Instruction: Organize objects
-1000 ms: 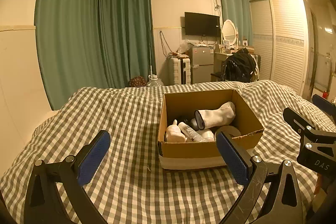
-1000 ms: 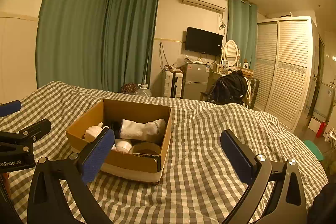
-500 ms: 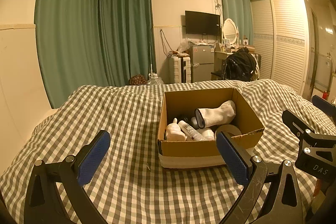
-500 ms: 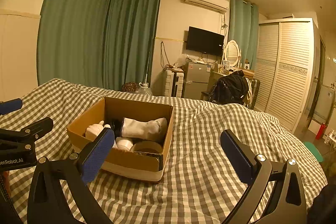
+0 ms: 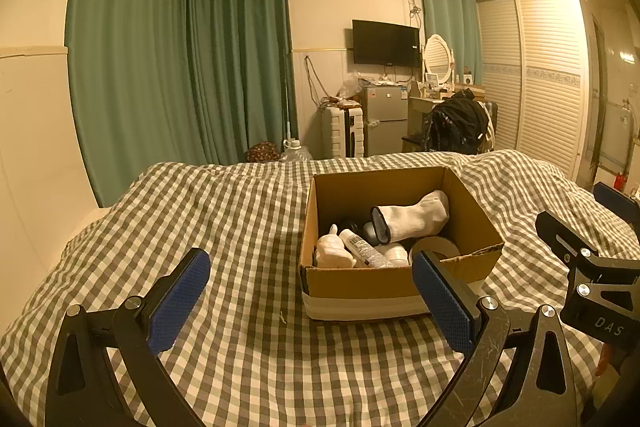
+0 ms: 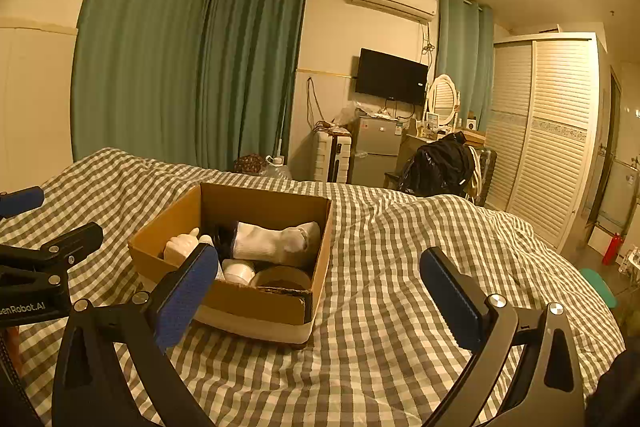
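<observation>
An open cardboard box (image 5: 360, 285) (image 6: 256, 301) sits on the checked bed cover (image 5: 224, 219). Inside lie a white sock (image 5: 412, 219) (image 6: 276, 241), a white figurine (image 5: 332, 253) (image 6: 180, 247), a small labelled tube (image 5: 362, 247), a tape roll (image 5: 436, 247) (image 6: 282, 277) and a white round jar (image 6: 239, 271). My left gripper (image 5: 312, 301) hangs open just before the box's near left corner, with nothing held. My right gripper (image 6: 320, 297) is open and empty at the box's near right corner. Each gripper shows at the edge of the other's view.
Green curtains (image 5: 180, 67) hang behind the bed. A white suitcase (image 5: 344, 137), a small fridge (image 5: 386, 119), a wall television (image 5: 386, 43), a dark bag on a chair (image 5: 456, 125) and a louvred wardrobe (image 5: 536, 79) stand beyond the bed's far edge.
Both cameras have drifted slightly; the box sits a little lower and nearer in both views. Both grippers stay open, and the box contents have not moved.
</observation>
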Tool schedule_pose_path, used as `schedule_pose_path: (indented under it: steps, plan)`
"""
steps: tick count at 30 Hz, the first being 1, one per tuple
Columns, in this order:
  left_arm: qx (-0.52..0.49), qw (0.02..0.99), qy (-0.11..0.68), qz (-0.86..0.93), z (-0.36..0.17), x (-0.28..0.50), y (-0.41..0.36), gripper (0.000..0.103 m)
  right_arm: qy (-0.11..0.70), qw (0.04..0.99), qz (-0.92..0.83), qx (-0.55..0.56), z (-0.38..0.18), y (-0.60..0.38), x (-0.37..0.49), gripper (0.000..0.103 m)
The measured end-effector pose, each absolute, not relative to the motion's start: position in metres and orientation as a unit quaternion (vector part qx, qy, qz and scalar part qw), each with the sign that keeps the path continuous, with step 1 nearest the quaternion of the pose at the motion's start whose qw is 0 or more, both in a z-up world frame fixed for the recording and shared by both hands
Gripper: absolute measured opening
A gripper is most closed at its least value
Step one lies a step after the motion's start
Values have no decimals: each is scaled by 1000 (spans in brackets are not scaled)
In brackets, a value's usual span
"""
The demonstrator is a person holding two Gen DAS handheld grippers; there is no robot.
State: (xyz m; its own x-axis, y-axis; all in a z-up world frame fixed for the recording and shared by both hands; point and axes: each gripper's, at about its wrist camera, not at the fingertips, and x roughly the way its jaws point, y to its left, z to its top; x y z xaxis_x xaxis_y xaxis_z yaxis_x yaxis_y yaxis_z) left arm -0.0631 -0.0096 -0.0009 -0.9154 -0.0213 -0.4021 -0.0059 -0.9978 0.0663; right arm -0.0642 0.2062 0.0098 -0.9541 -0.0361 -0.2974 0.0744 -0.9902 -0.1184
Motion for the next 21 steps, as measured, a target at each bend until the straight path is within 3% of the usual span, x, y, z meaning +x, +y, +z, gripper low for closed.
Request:
schedule_pose_path:
  steps: [21]
  plan:
    - [200, 7, -35, -979, -2, -62, -8, 103, 67, 29, -986, 150, 9, 205, -64, 101]
